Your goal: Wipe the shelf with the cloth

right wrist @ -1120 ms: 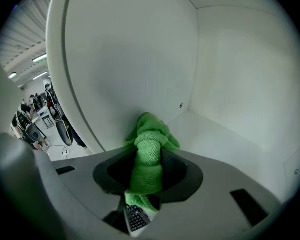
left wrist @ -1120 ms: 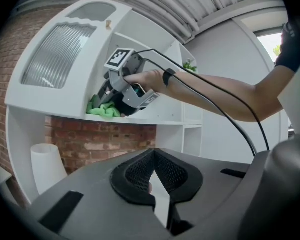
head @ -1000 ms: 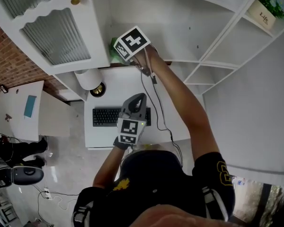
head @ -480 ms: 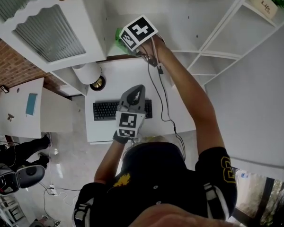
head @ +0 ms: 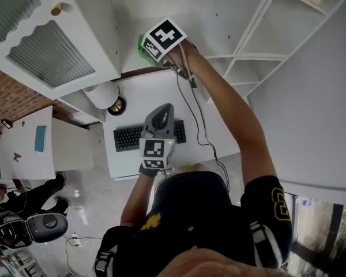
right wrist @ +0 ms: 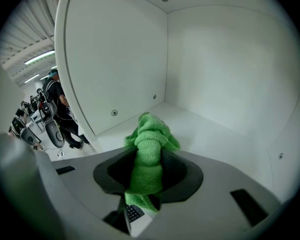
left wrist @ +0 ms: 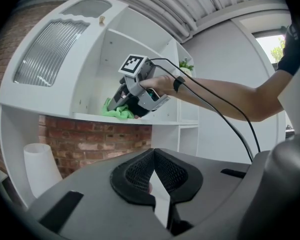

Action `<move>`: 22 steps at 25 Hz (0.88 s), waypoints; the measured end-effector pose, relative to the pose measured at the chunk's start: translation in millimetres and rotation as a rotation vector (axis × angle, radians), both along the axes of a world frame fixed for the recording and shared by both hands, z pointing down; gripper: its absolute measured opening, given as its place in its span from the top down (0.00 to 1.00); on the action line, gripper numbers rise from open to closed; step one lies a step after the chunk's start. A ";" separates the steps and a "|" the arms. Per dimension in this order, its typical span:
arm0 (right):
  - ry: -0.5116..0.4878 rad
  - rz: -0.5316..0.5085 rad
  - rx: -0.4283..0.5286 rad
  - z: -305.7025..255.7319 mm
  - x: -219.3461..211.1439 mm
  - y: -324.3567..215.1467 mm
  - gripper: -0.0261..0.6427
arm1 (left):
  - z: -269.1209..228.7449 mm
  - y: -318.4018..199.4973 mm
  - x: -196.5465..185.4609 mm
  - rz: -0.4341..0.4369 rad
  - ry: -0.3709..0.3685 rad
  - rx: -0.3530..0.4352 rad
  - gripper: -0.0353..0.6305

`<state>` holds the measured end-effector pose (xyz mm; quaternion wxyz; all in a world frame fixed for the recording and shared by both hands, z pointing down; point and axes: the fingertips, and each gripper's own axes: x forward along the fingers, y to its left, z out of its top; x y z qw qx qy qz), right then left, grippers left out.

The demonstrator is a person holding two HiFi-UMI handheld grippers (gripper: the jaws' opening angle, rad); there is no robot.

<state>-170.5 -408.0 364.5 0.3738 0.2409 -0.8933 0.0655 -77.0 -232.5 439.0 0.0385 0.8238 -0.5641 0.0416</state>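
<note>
**Green cloth clamped and set on the white shelf board**

Nearest the person's black-shirted chest, the left gripper (head: pixel 165 108) is held up over the desk. In its own view the two dark meshed pads (left wrist: pixel 140 170) meet at their tips, with nothing between them. Below it in the head view a black keyboard (head: pixel 130 138) lies on a white desk (head: pixel 144 100). A white tapered cylinder (head: pixel 101 95) stands near the desk's far left corner, against a red brick wall (left wrist: pixel 90 139).

Farther out, the person's bare right arm reaches up and forward to the shelving. The right gripper (right wrist: pixel 149 176) is closed tight on a green textured cloth (right wrist: pixel 150 144). The cloth is pinched between the jaws, with a bunched end sticking out past them and a short tail hanging below. The bunched end rests on the white shelf board (right wrist: pixel 215 129), near the left side wall of an open compartment. The left gripper view shows this from below: the right gripper (left wrist: pixel 122 108) tilts down onto the board's front part, with the cloth lying on the board at its tip.

To the left of that compartment is a ribbed-glass cabinet door (head: pixel 49 53). Beyond, in a far compartment to the right, stands a small green potted plant (left wrist: pixel 186 64).
</note>
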 end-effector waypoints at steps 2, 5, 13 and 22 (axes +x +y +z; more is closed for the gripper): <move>0.002 0.004 -0.005 0.3 3.5 -0.7 0.77 | 1.8 0.9 2.0 0.004 -0.003 -0.007 0.92; 0.000 0.015 -0.002 -0.5 9.4 -3.4 0.77 | 2.1 0.2 6.0 0.017 -0.010 -0.010 0.92; 0.003 0.037 -0.007 0.0 20.4 -8.0 0.77 | 1.1 -1.0 4.9 0.019 -0.002 -0.012 0.92; 0.001 0.081 -0.002 -1.1 42.4 -14.6 0.77 | 2.1 0.2 13.1 0.043 -0.006 -0.007 0.92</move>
